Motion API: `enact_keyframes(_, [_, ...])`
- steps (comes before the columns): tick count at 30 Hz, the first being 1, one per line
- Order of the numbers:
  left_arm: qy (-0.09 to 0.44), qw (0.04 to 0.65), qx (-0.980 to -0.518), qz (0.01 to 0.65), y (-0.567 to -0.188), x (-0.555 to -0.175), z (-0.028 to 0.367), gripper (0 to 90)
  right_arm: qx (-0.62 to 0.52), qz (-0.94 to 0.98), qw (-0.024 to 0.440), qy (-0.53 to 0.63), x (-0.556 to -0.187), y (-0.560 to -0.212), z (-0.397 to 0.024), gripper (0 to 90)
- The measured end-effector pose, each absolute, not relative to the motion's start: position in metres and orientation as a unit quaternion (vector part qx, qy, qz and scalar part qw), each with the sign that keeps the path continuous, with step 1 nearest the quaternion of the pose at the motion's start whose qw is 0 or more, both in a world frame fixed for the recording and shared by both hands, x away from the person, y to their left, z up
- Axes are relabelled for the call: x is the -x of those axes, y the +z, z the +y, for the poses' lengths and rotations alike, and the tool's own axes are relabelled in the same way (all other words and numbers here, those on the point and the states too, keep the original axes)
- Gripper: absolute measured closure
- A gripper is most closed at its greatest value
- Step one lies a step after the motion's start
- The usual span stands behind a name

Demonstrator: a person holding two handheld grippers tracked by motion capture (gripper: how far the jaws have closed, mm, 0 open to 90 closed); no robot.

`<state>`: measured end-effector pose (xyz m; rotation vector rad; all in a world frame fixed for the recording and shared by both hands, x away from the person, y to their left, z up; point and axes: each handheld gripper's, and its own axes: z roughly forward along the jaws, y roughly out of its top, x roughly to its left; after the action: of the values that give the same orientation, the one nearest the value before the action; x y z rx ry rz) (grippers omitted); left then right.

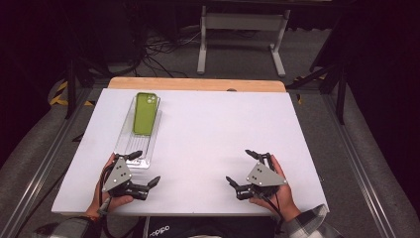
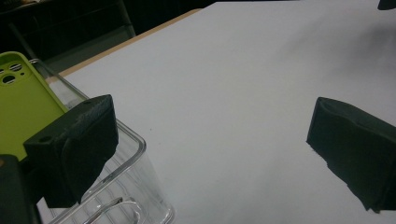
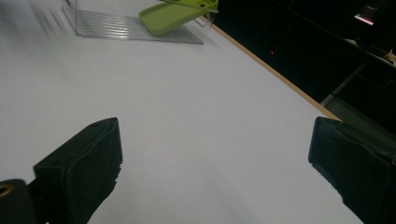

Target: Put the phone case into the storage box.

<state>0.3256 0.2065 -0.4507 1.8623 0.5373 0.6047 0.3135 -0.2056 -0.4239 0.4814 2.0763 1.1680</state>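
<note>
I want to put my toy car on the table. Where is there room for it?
The white table is bare across its middle and whole right half, from the clear tray over to the right edge. There is also room between the left gripper and right gripper. The left side is crowded: the green phone case lies on the tray there.

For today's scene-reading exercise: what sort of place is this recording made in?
Probably a lab or recording workspace: a white rectangular tabletop inside a metal frame, black cables tangled on grey carpet, and a white metal desk frame behind. A lime-green phone case rests on a clear plastic tray.
</note>
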Motion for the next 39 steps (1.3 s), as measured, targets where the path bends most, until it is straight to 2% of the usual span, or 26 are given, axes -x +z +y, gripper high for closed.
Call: enact_keyframes(39, [0.248, 0.535, -0.779, 0.213, -0.4465, -0.3204, 0.2056, 3.5, -0.186, 0.81, 0.351, 0.432, -0.3133, -0.4245, -0.2013, 4.7])
